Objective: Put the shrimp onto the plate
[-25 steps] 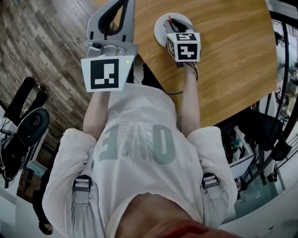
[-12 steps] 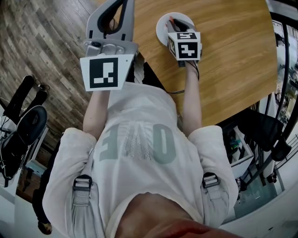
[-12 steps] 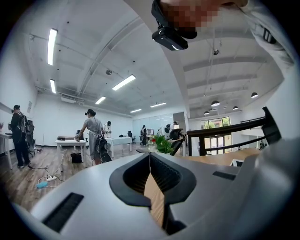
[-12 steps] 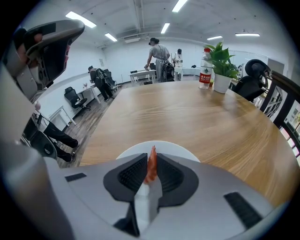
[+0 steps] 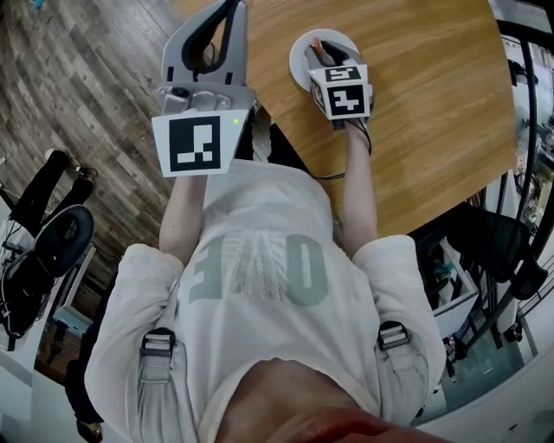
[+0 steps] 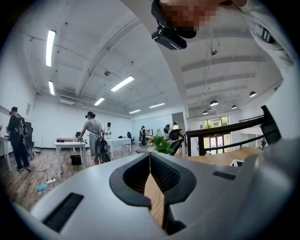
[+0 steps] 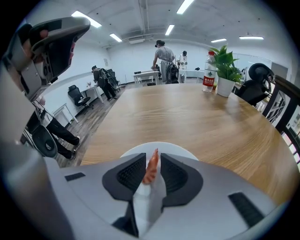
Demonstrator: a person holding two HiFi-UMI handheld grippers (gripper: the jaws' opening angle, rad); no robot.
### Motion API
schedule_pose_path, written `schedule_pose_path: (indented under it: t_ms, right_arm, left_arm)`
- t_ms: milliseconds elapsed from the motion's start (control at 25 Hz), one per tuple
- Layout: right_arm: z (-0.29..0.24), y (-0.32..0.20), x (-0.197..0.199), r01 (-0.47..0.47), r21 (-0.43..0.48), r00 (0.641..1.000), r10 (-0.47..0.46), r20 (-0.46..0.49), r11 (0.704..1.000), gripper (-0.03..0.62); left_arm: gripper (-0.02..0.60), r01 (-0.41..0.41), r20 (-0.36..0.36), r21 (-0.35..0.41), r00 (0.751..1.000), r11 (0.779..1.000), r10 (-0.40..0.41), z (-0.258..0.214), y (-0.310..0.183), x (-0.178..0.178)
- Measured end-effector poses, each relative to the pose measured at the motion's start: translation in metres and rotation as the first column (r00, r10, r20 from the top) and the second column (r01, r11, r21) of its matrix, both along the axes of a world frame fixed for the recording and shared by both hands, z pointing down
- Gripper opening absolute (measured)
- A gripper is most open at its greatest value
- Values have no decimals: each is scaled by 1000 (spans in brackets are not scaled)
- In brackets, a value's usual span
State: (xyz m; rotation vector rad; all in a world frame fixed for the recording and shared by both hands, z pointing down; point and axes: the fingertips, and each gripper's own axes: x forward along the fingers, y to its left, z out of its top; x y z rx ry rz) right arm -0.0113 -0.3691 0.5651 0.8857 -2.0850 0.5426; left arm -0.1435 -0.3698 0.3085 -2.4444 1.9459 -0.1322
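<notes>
A small orange shrimp (image 7: 151, 168) stands upright between the jaws of my right gripper (image 7: 151, 161), which is shut on it. Directly under it lies a round white plate (image 7: 180, 150) on the wooden table. From the head view the right gripper (image 5: 325, 54) hovers over the plate (image 5: 299, 62), and a bit of the shrimp (image 5: 318, 43) shows at its tip. My left gripper (image 5: 232, 9) is held up at the table's left edge, away from the plate. Its jaws (image 6: 150, 157) meet at the tips with nothing between them.
The wooden table (image 5: 424, 104) stretches right and far of the plate. A water bottle (image 7: 208, 65) and a potted plant (image 7: 226, 65) stand at its far end. Office chairs (image 5: 52, 234) sit on the floor at left. People stand in the background (image 7: 164, 58).
The right gripper has tilted slightly over the plate, still holding the shrimp. The left gripper has hardly moved.
</notes>
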Motion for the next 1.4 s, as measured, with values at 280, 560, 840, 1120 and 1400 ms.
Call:
schedule_pose_path:
  t_ms: [280,560,840,1120,1400]
  right_arm:
    - [-41,-11,-1,-62,104,996,55,74,993,86]
    - [-157,-24,5,-177,501,975,80,209,848,70]
    - [-232,-11,34,-403,548,883,152,445,733,50]
    - [-257,8,57,-487,562,843,191,503,669,20]
    - [-261,22,72,-480,588,857,205,473,651,18]
  left_arm:
    - [11,-4,9,34,1000,999,4,-12,4,0]
    - [11,-46,9,70,999,996,46,-29,11,18]
    - [11,-100,0,112,995,989,101,-45,15,33]
    - [11,-167,-12,172,985,971,172,-60,8,48]
    - [11,-222,-8,180,974,958,227,-66,11,71]
